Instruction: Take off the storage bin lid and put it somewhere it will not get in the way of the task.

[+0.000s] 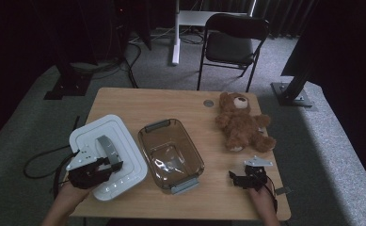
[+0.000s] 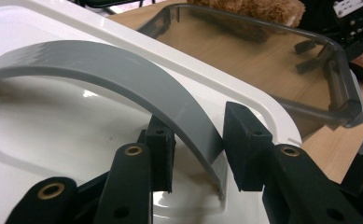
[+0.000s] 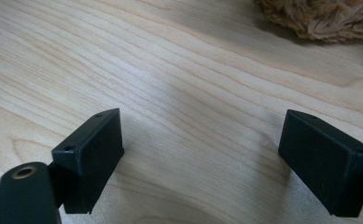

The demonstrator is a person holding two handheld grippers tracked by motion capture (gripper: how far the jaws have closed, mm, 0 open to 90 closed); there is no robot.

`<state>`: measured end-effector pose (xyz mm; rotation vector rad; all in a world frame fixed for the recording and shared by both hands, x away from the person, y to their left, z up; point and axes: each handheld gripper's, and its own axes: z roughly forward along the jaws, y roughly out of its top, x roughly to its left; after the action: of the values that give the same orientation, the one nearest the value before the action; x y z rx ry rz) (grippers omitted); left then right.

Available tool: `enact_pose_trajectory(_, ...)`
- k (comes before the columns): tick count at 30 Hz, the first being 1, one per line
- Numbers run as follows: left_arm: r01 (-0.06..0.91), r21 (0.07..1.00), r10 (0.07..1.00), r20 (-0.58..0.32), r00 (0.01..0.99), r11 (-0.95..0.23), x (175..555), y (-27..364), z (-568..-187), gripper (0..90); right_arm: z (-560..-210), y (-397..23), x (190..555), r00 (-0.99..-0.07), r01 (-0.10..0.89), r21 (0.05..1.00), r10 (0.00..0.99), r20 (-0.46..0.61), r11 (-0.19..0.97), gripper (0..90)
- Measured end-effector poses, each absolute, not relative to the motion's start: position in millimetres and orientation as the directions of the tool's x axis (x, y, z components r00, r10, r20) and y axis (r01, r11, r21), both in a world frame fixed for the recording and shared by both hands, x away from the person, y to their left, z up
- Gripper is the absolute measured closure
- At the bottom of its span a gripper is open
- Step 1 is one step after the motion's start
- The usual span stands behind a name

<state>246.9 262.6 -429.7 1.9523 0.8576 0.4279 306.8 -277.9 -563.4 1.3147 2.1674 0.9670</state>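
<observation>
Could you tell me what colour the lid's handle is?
Grey, on the white lid; the handle shows best in the left gripper view.

The left gripper (image 1: 106, 162) is sitting over the white lid (image 1: 109, 155), at its grey handle (image 1: 107, 147). The clear container (image 1: 170, 154) is lying just beyond it toward the right gripper (image 1: 246, 178), which is resting on the worktop (image 1: 171, 101) below the teddy bear (image 1: 242, 123).

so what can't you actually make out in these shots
- White lid, high view: its near part is covered by the left gripper.
- Grey handle, left gripper view: whether the pads press it is unclear.
- Teddy bear, right gripper view: cut off by the top edge.
</observation>
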Motion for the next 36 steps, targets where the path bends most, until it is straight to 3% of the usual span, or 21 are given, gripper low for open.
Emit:
enact_pose_trajectory(11,0.468,0.828,0.688,-0.146,0.711,-0.309,267.3,269.5,-487.2,65.3,-563.4,-277.9,306.7,-0.461,0.591,0.745,0.887,-0.002,0.309,12.8)
enact_pose_trajectory(21,0.503,0.777,0.665,-0.15,0.731,-0.378,286.7,253.5,-521.6,64.4,-563.4,-277.9,306.7,-0.461,0.591,0.745,0.887,-0.002,0.309,12.8)
enact_pose_trajectory(31,0.55,0.749,0.676,-0.189,0.712,-0.369,299.6,242.8,-541.5,61.3,-563.4,-277.9,306.7,-0.461,0.591,0.745,0.887,-0.002,0.309,12.9)
enact_pose_trajectory(36,0.548,0.744,0.695,-0.159,0.702,-0.383,298.9,242.2,-542.0,44.6,-563.4,-277.9,306.7,-0.461,0.591,0.745,0.887,-0.002,0.309,12.8)
